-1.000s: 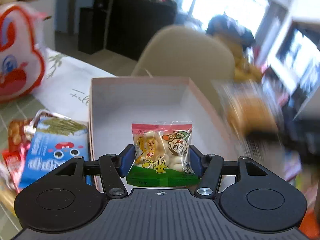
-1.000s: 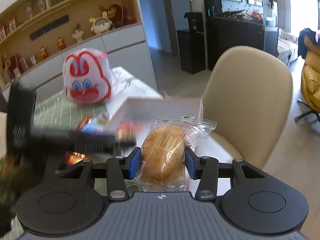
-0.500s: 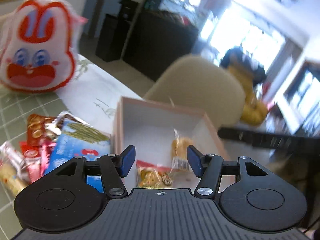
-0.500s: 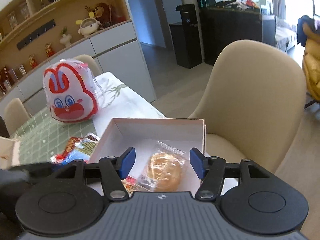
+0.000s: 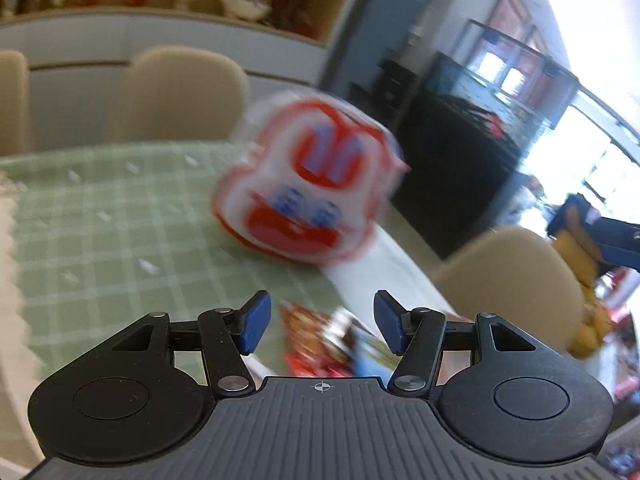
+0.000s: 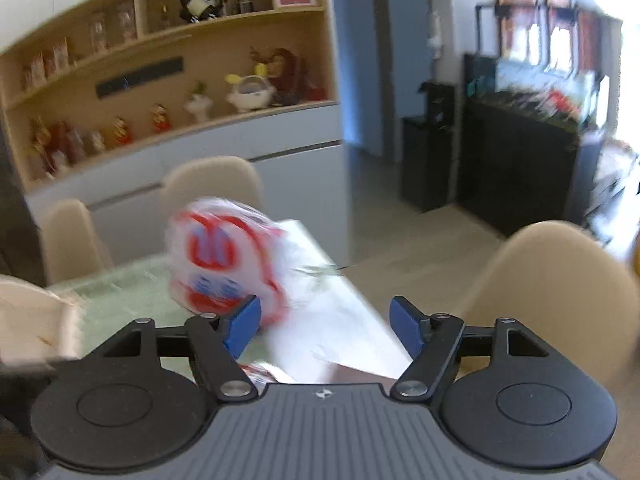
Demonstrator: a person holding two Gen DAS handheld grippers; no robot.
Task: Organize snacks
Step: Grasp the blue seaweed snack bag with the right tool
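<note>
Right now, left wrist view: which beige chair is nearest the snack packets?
The beige chair at right, beside the table's white corner by the snack packets; the others stand across the table.

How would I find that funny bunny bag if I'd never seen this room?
Find the green checked table. Near its far edge, beside the white cloth, stands the bunny bag. It is puffy and white, with red ears and blue eyes, far bigger than the flat snack packets.

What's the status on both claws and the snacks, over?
Left claw open, empty. Right claw open, empty, jaws just widened. Loose snacks on table under left claw. Rabbit bag ahead, not blocking.
</note>
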